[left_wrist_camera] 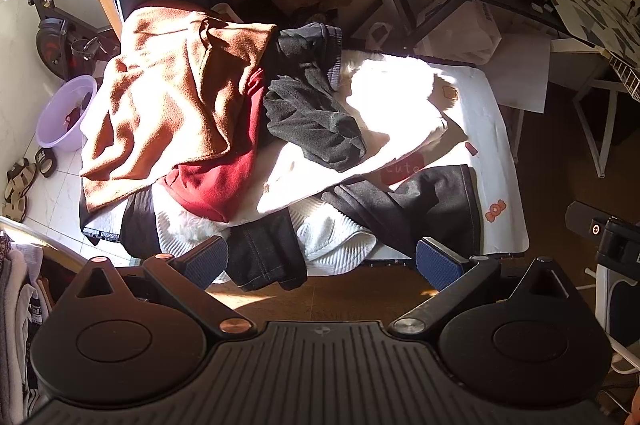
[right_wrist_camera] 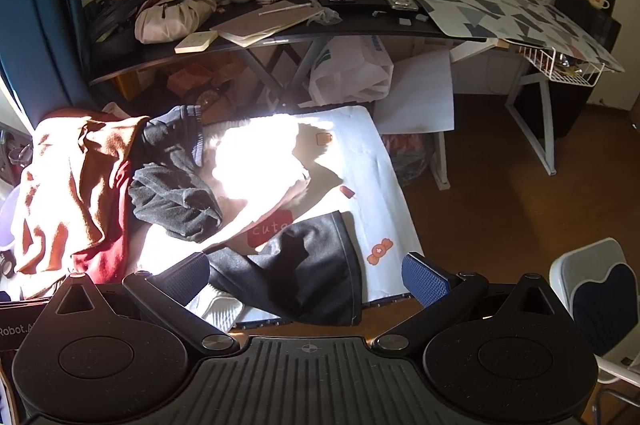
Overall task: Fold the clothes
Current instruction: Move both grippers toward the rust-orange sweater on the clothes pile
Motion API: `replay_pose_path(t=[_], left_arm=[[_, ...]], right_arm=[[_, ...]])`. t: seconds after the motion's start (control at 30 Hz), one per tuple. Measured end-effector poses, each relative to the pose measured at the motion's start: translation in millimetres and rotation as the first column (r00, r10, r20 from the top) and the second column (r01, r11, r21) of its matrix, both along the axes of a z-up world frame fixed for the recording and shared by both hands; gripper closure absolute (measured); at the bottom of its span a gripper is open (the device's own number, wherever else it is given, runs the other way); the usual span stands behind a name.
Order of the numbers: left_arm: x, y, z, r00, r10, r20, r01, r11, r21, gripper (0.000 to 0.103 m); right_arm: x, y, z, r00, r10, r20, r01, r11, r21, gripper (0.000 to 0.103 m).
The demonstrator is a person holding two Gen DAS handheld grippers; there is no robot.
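Note:
A heap of clothes covers a small table draped in a white printed cloth [left_wrist_camera: 496, 145] [right_wrist_camera: 376, 177]. On the left lies an orange-brown garment [left_wrist_camera: 168, 97] [right_wrist_camera: 68, 185] over a dark red one [left_wrist_camera: 224, 169]. A dark grey fleece piece [left_wrist_camera: 312, 121] [right_wrist_camera: 172, 197] lies in the middle. Black trousers [left_wrist_camera: 420, 209] [right_wrist_camera: 304, 273] and a white ribbed garment [left_wrist_camera: 332, 237] hang over the near edge. My left gripper [left_wrist_camera: 320, 265] is open just in front of that near edge, holding nothing. My right gripper [right_wrist_camera: 306, 281] is open too, above the black trousers.
A cluttered dark desk [right_wrist_camera: 280, 33] with cosmetics, a beige pouch [right_wrist_camera: 172, 17] and notebooks stands behind the table. A lilac basin [left_wrist_camera: 66, 113] and sandals sit on the tiled floor at left. A chair [right_wrist_camera: 596, 289] is at right. Wooden floor [right_wrist_camera: 500, 193] lies to the right.

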State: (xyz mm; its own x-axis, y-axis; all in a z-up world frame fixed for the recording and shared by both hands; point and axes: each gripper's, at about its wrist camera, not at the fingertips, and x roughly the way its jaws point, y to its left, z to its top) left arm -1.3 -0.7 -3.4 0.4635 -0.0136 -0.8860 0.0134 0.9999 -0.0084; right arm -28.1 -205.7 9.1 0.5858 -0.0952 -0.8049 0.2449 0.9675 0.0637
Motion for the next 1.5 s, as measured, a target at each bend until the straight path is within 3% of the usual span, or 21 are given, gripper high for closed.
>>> replay_pose_path(t=[0.6, 0.87, 1.13, 1.37, 1.5], left_arm=[[25.2, -5.8, -9.5, 0.997, 0.024, -0.076, -0.021, 0.999, 0.038, 0.001], [42.3, -5.4, -2.1, 0.993, 0.09, -0.071, -0.092, 0.995, -0.032, 0.001], [45.3, -23.0, 9.5, 0.999, 0.039, 0.002, -0.039, 0.999, -0.021, 0.001], [42.4, -16.5, 19.4, 0.992, 0.104, 0.073, -0.105, 0.994, 0.007, 0.001], [39.5, -11.0, 21.1, 0.987, 0.128, 0.097, -0.132, 0.991, 0.028, 0.001]], right_arm=[[3.6, -12.7, -8.8, 0.999, 0.003, -0.038, -0.004, 1.0, -0.013, 0.001], [5.1, -37.9, 0.3, 1.0, -0.016, 0.026, 0.016, 1.0, 0.002, 0.001], [1.5, -43.7, 3.3, 0.998, 0.037, 0.059, -0.036, 0.999, -0.005, 0.001], [1.7, -52.1, 12.4, 0.988, 0.07, 0.134, -0.057, 0.993, -0.102, 0.001], [7.9, -61.1, 3.9, 0.987, 0.107, 0.12, -0.094, 0.99, -0.104, 0.001]])
